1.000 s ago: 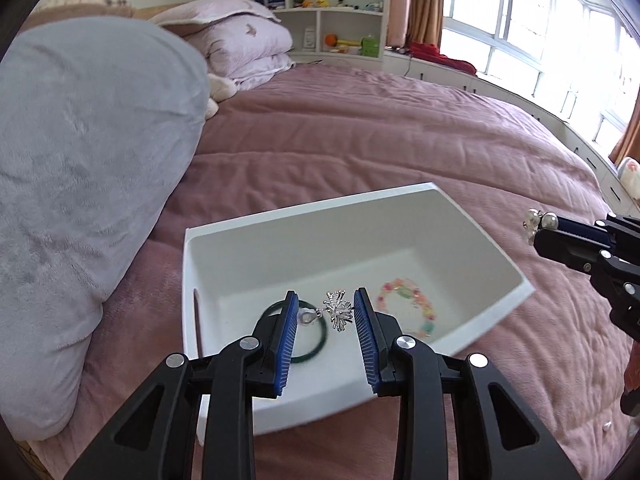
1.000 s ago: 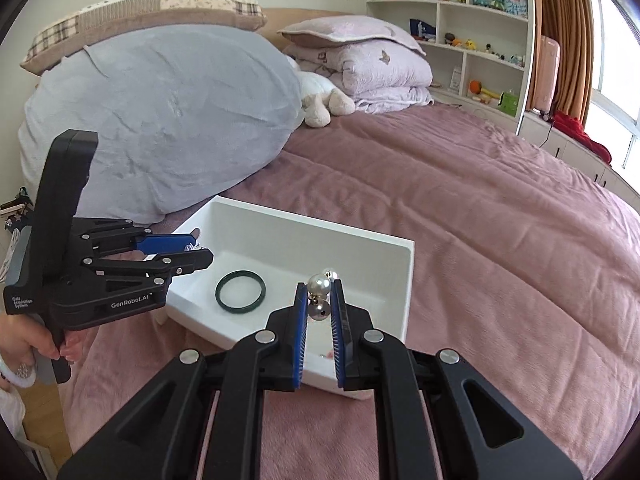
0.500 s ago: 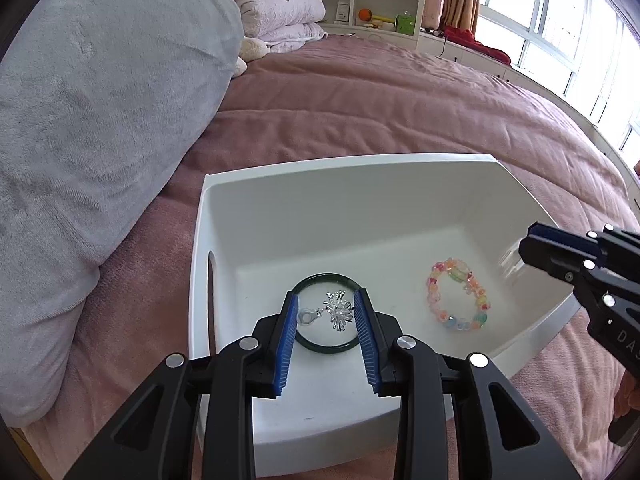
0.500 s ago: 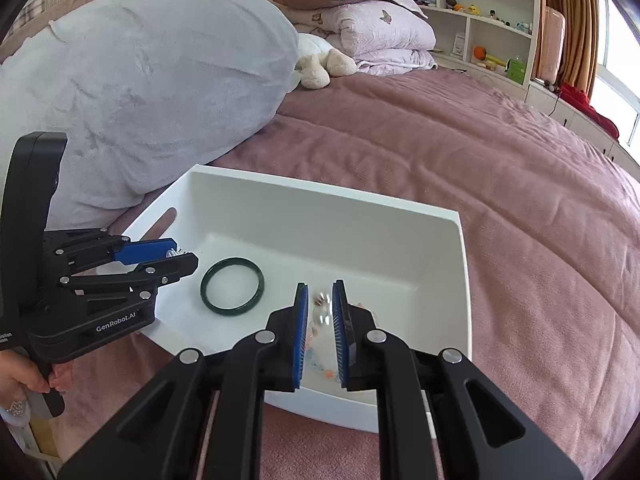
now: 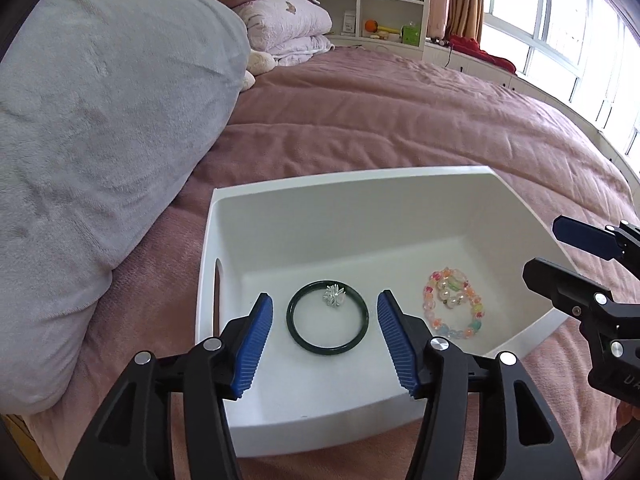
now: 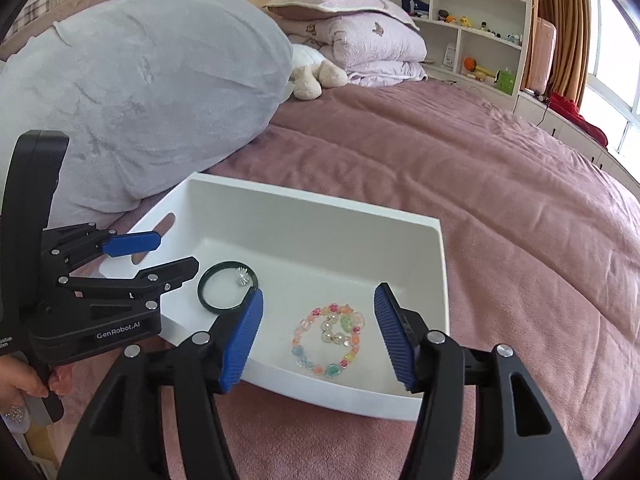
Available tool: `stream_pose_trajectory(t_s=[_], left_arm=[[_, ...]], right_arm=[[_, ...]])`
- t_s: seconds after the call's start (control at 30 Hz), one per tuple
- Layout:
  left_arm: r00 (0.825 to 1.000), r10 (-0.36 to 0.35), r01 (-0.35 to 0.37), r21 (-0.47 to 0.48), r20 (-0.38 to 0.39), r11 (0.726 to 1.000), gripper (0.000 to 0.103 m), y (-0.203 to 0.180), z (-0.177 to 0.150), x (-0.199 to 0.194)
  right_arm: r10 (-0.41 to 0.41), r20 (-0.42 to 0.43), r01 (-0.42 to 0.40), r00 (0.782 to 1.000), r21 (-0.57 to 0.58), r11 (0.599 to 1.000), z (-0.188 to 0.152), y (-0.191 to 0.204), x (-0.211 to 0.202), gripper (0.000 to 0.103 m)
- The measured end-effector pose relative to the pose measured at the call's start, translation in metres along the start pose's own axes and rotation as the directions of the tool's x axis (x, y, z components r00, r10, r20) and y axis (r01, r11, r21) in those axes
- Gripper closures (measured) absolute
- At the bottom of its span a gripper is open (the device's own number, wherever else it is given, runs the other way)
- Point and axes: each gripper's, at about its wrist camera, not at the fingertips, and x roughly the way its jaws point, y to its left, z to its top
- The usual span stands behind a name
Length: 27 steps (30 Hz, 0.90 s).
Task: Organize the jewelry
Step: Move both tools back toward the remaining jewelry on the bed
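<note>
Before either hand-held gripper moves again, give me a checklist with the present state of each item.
1. Left hand-held gripper open and empty: ok.
2. Right hand-held gripper open and empty: ok.
3. Silver brooch lies in the white bin, resting on the green bangle: ok.
4. Pearl earrings lie inside the bead bracelet: ok.
5. Any jewelry left on the bedspread: none in view, but edges are hidden, cannot tell.

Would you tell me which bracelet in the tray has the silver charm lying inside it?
The dark green bangle; the silver charm lies inside its ring. The beaded bracelet holds pearls instead.
</note>
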Motion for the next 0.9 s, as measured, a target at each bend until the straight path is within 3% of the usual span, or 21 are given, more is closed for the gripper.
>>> stream_pose_trajectory(t_s=[0.07, 0.13, 0.3, 0.37, 0.57, 0.7, 0.9], left_arm=[[1.000, -0.004, 0.004, -0.015, 0.024, 1.000, 0.043, 0.000, 0.000, -0.011], [0.998, 0.000, 0.001, -0.022, 0.056, 1.000, 0.034, -0.003, -0.001, -0.024], [0.990, -0.056, 0.053, 0.028, 0.130, 0.998, 0.032, -0.029, -0.011, -0.064], [0.986, -0.102, 0.096, 0.051, 0.132, 0.994, 0.027, -0.043, -0.018, -0.075], [0.971, -0.200, 0.188, 0.103, 0.128, 0.977, 0.025, -0.089, -0.033, -0.097], [0.961, -0.249, 0.230, 0.157, 0.120, 0.961, 0.017, -0.131, -0.041, -0.108], [0.931, -0.352, 0.320, 0.250, 0.094, 0.914, 0.011, -0.204, -0.058, -0.129]], right_arm=[[0.006, 0.019, -0.006, 1.000, 0.015, 1.000, 0.000, -0.004, -0.010, 0.043], [0.003, 0.046, -0.005, 0.999, 0.032, 0.999, -0.001, -0.009, -0.025, 0.035], [-0.020, 0.126, 0.016, 0.992, 0.032, 0.999, -0.016, -0.025, -0.078, 0.031], [-0.043, 0.153, 0.038, 0.987, 0.041, 0.998, -0.028, -0.036, -0.103, 0.023], [-0.121, 0.188, 0.108, 0.975, 0.080, 0.991, -0.077, -0.081, -0.175, 0.021], [-0.206, 0.193, 0.187, 0.959, 0.111, 0.976, -0.115, -0.109, -0.217, 0.016], [-0.279, 0.188, 0.244, 0.942, 0.189, 0.951, -0.173, -0.147, -0.271, 0.010]])
